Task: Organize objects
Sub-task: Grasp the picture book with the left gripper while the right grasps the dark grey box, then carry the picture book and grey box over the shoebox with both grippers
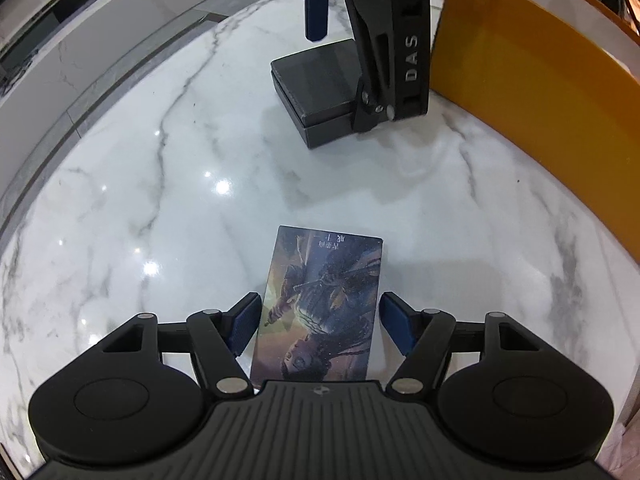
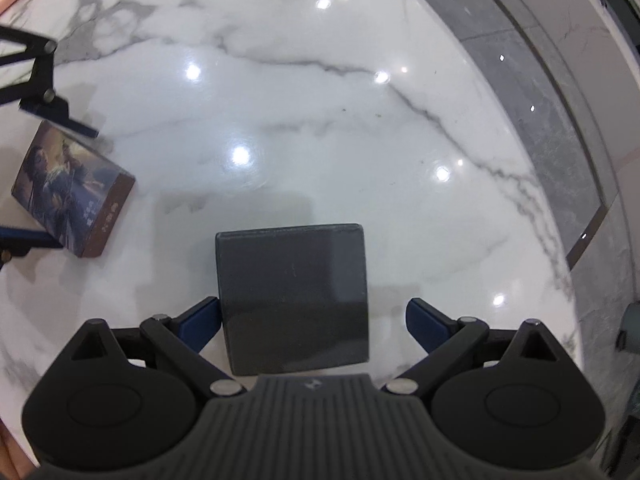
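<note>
Near end of the illustrated picture-covered rectangular box point(image 1: 320, 308) hidden under the left gripper's body at 6 o'clock, flat dark grey square box point(image 1: 310, 92) partly covered by the right gripper's black arm point(image 1: 394, 40), tall orange panel point(image 1: 532, 92) cut off at 2 o'clock, grey box's near edge point(image 2: 292, 296) hidden likewise, box lettering too small to read.

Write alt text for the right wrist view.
The right claw, jaws open, straddles a dark grey square box lying on a glossy white marble table. At left, the left claw straddles a small illustrated rectangular box.
</note>
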`<control>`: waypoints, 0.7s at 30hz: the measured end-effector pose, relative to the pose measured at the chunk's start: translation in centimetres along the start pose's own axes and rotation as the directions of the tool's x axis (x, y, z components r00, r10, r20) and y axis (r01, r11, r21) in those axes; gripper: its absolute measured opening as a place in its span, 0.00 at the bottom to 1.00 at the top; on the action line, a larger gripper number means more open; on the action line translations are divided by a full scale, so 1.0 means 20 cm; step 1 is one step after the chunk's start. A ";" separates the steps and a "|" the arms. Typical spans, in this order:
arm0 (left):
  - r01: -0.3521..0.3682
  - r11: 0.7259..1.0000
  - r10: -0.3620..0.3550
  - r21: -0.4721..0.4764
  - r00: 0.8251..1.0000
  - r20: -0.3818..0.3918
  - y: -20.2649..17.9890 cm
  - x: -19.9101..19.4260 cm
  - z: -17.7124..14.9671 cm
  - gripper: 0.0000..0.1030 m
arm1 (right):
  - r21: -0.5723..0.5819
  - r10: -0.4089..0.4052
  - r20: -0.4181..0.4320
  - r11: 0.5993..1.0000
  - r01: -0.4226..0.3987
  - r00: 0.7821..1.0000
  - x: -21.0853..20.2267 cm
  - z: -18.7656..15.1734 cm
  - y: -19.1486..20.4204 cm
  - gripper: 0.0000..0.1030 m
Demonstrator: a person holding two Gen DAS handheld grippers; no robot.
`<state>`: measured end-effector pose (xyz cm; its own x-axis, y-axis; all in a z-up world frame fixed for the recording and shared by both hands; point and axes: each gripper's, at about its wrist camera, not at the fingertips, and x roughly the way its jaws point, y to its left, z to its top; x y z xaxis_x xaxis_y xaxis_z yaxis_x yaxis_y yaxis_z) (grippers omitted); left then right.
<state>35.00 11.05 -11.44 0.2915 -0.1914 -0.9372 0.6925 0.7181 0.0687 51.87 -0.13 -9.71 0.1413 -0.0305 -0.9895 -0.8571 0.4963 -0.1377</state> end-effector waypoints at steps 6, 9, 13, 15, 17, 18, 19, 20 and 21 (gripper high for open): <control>-0.003 0.997 0.004 -0.081 1.000 0.009 0.02 -0.01 -0.02 0.69 | 0.022 0.031 0.003 0.999 -0.031 1.000 0.02 0.01 0.01 0.76; -0.026 0.992 0.027 -0.124 1.000 0.002 0.01 -0.03 -0.03 0.68 | 0.015 0.024 0.014 1.000 -0.024 1.000 0.00 0.01 0.05 0.75; -0.055 0.977 0.057 -0.204 0.998 0.003 -0.02 -0.06 -0.10 0.68 | 0.002 0.018 0.056 1.000 -0.018 0.998 -0.04 -0.02 0.15 0.75; -0.075 0.965 0.081 -0.252 0.997 0.012 -0.04 -0.08 -0.14 0.68 | -0.016 0.013 0.077 1.000 -0.011 0.997 -0.08 -0.04 0.21 0.75; -0.089 0.955 0.098 -0.283 0.995 0.017 -0.06 -0.10 -0.19 0.68 | -0.042 0.011 0.100 0.999 -0.007 0.995 -0.14 -0.06 0.27 0.75; -0.095 0.951 0.104 -0.295 0.994 0.015 -0.07 -0.11 -0.20 0.68 | -0.054 0.011 0.111 0.999 -0.005 0.994 -0.18 -0.07 0.30 0.75; -0.100 0.948 0.109 -0.303 0.994 0.010 -0.08 -0.12 -0.22 0.67 | -0.062 0.011 0.123 0.998 -0.004 0.992 -0.23 -0.09 0.32 0.75; -0.111 0.944 0.117 -0.311 0.993 0.003 -0.09 -0.14 -0.23 0.67 | -0.068 0.010 0.140 0.998 -0.001 0.990 -0.29 -0.11 0.34 0.75; -0.127 0.938 0.133 -0.322 0.991 -0.003 -0.11 -0.15 -0.25 0.67 | -0.074 0.009 0.157 0.997 0.003 0.988 -0.34 -0.12 0.34 0.75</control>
<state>29.34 13.47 -10.42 0.3787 -0.0923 -0.9209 0.4000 0.9136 0.0729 43.88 1.38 -4.01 0.2093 0.1101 -0.9716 -0.8910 0.4309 -0.1431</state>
